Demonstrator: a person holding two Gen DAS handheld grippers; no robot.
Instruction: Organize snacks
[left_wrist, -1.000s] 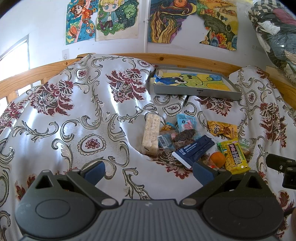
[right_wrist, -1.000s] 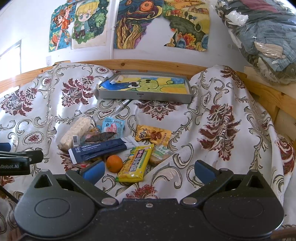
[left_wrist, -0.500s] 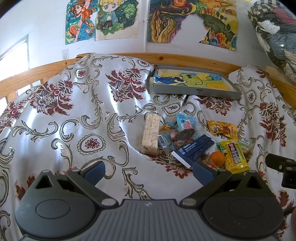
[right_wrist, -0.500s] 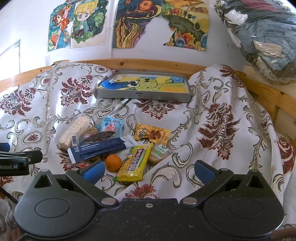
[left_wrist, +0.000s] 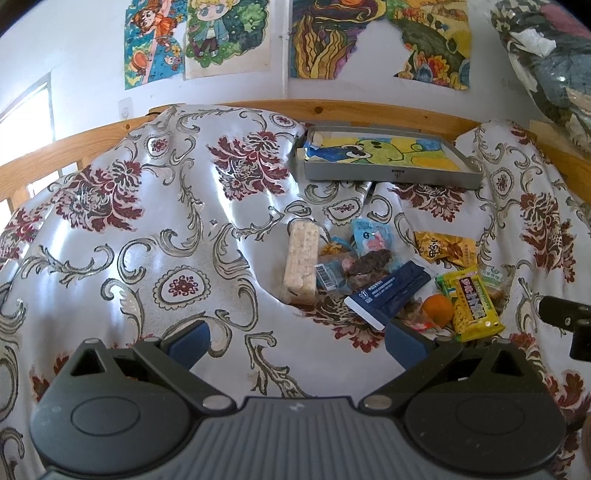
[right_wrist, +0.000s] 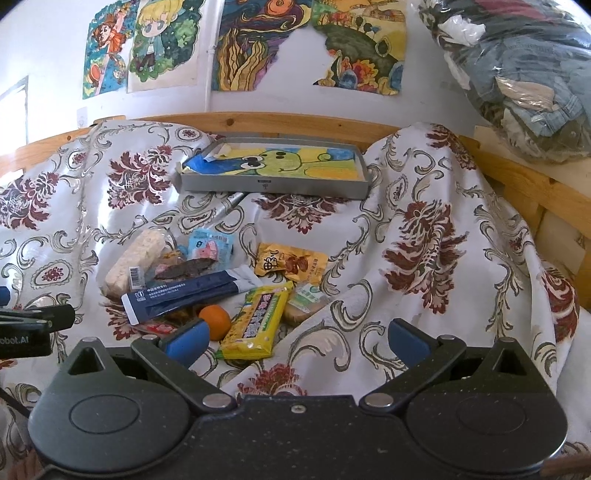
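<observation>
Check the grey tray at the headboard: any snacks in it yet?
None visible. The grey tray shows only its cartoon drawing liner; the snacks, like the yellow bar and orange, lie on the bedspread.

A floral bedspread (left_wrist: 155, 229) drapes over the wooden bed rail (right_wrist: 295, 120). Above the rail, colourful drawings (right_wrist: 310, 44) hang on the wall. A bag of clothes (right_wrist: 517, 74) sits at the rail's right end.

floral bedspread (right_wrist: 424, 229) — snack pile (right_wrist: 207, 280), grey tray (right_wrist: 273, 184).

Snack packets (right_wrist: 207, 280) lie heaped on the bedspread (right_wrist: 424, 258); the tray (right_wrist: 273, 182) sits behind them by the headboard (right_wrist: 295, 120). A tangerine (right_wrist: 216, 321) rests at the heap's front.
</observation>
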